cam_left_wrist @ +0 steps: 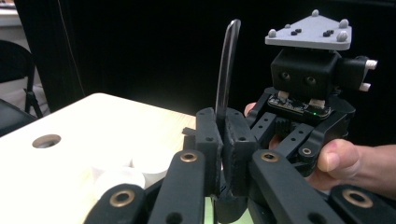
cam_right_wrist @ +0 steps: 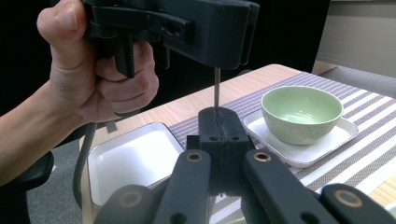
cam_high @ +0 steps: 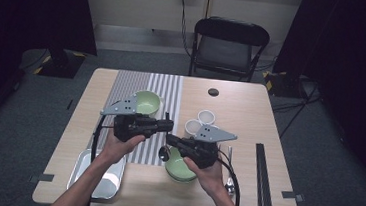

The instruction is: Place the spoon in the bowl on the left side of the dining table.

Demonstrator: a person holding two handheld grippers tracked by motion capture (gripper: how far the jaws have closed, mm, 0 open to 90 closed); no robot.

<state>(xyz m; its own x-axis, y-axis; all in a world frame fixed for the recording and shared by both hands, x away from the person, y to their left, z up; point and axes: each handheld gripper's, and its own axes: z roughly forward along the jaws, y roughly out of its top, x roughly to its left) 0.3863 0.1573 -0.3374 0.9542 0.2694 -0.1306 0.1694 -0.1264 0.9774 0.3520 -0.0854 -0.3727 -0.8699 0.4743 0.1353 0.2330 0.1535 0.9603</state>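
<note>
Above the middle of the wooden tabletop [cam_high: 250,119], the two tools meet over a green bowl [cam_high: 181,169] at the near edge. The left hand-held gripper [cam_high: 167,126] has its jaws pressed onto a thin metal utensil, a spoon [cam_left_wrist: 227,70] by the look of its rounded bowl hanging near the other tool in the high view; in the left gripper view its handle rises upright, edge-on, from between the black pads. The right hand-held gripper [cam_high: 169,138] also has its jaws closed together, with the same slim metal shaft standing up from between them in the right gripper view and reaching the underside of the left tool above it. So the spoon is held in the air between both tools, clear of the tabletop.

A second green bowl [cam_right_wrist: 301,113] sits on a small white tray [cam_right_wrist: 327,140] on the striped placemat [cam_high: 164,89]. An empty metal tray [cam_right_wrist: 135,161] lies at the near left corner. Two white cups [cam_high: 200,122] stand just behind the right tool, and dark chopsticks [cam_high: 263,178] lie well apart at the right.
</note>
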